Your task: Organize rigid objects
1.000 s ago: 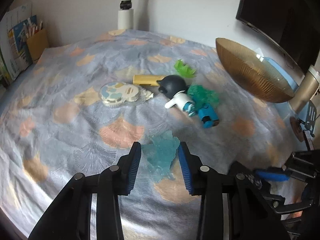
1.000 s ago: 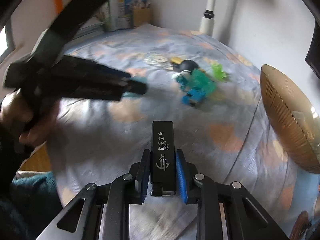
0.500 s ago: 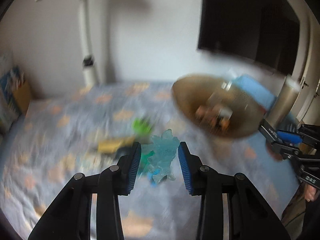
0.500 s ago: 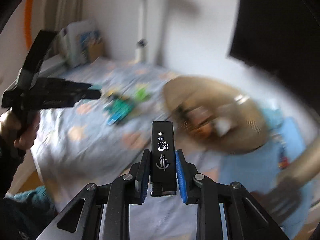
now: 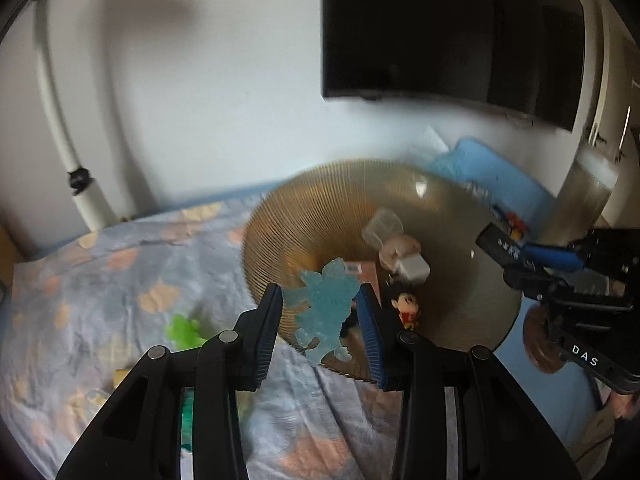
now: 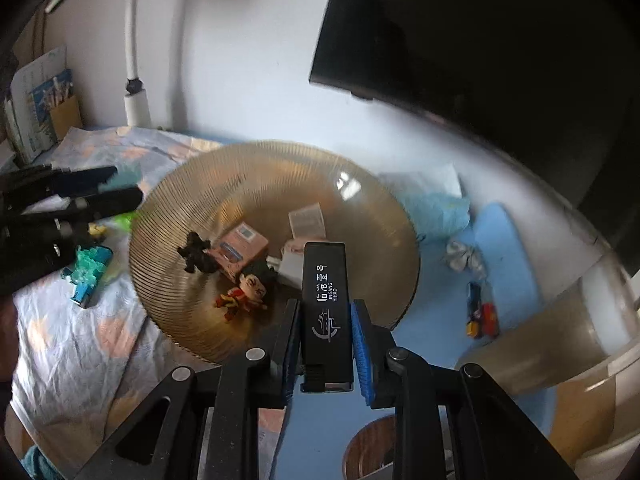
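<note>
My left gripper (image 5: 320, 316) is shut on a translucent blue figure (image 5: 324, 312) and holds it above the near rim of a ribbed amber glass bowl (image 5: 280, 232). My right gripper (image 6: 325, 320) is shut on a flat black box with white lettering (image 6: 326, 292), raised over the same amber bowl (image 6: 168, 216) at its near right side. Inside the bowl lie a small red-clothed doll (image 6: 244, 288), a black figure (image 6: 196, 254), a pink box (image 6: 240, 248) and white pieces. From the left wrist view the right gripper (image 5: 520, 256) shows at the right; from the right wrist view the left gripper (image 6: 116, 184) shows at the left.
On the patterned cloth (image 5: 100, 280) lie a green toy (image 5: 184, 330) and a teal and blue toy (image 6: 88, 268). A dark screen (image 5: 452, 32) hangs on the wall. A white pole (image 6: 136, 80) stands behind. A tall clear container (image 6: 560, 332) and small toys on a blue mat (image 6: 484, 316) lie right.
Both grippers have risen from the cloth and swung toward the bowl with their loads. The bowl now fills the middle of both views, and the loose toys have dropped to the left.
</note>
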